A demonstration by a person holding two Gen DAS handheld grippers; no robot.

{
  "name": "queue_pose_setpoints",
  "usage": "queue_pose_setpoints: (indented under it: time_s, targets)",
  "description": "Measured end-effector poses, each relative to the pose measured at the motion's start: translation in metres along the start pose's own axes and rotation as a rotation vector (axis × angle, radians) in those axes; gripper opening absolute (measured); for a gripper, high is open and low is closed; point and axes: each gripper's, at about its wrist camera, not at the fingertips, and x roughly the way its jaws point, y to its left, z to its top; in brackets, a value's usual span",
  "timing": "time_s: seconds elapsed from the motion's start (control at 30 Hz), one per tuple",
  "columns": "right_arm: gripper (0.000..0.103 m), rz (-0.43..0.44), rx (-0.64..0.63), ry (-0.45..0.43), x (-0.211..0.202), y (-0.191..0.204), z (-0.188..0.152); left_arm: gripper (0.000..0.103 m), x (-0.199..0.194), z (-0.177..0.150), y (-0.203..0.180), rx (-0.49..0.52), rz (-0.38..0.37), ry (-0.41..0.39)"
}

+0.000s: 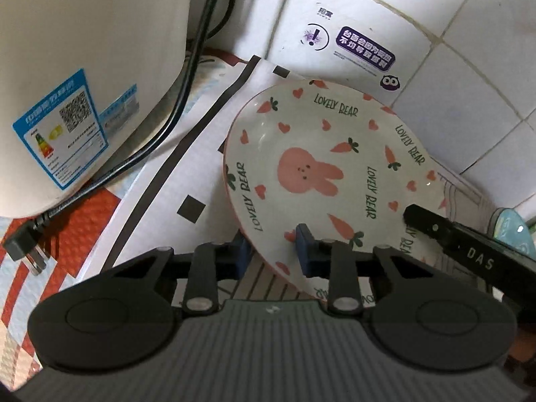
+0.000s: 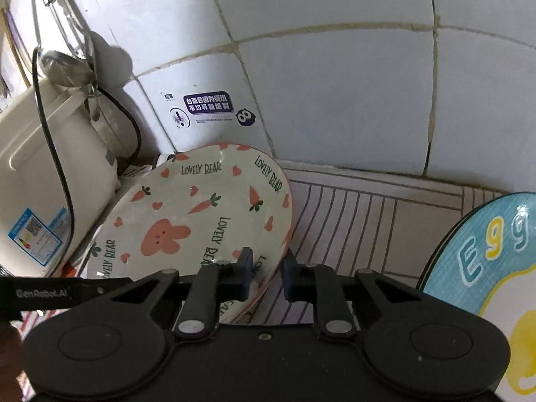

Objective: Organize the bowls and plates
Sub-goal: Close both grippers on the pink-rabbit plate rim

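A white plate (image 1: 311, 167) with a pink rabbit, carrots, hearts and "LOVELY BEAR" lettering is held tilted above the counter. My left gripper (image 1: 271, 251) has its blue pads on either side of the plate's near rim, one under and one over it. My right gripper (image 2: 266, 273) pinches the same plate (image 2: 197, 221) at its right rim, one pad above and one below. The right gripper's finger (image 1: 445, 234) reaches in from the right in the left wrist view. A blue plate (image 2: 495, 268) with "Egg" lettering and a fried egg stands at the far right.
A cream rice cooker (image 1: 73, 77) stands at the left, its black cord and plug (image 1: 25, 244) lying on a patterned mat (image 1: 160, 201). White tiled wall (image 2: 335, 83) with a purple sticker (image 2: 209, 104) is close behind. Ladles (image 2: 63, 67) hang at the upper left.
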Motion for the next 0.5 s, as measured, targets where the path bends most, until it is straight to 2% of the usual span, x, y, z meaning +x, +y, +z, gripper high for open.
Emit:
queue_pose_setpoints:
  time_s: [0.17,0.27,0.33,0.5]
  targets:
    - [0.022,0.043,0.026,0.030,0.003,-0.005,0.003,0.029,0.001,0.007,0.005,-0.068,-0.013,0.058]
    - [0.021,0.104,0.020,0.033,-0.004,-0.008,0.003,0.030,-0.009,0.008,-0.004,0.016,0.031,0.038]
    - [0.022,0.116,0.019,0.044,-0.012,-0.007,0.001,0.031,-0.016,0.006,-0.011,0.067,0.042,0.037]
    - [0.023,0.137,0.036,0.019,-0.033,-0.013,-0.005,0.032,-0.043,-0.001,-0.027,0.106,0.040,0.022]
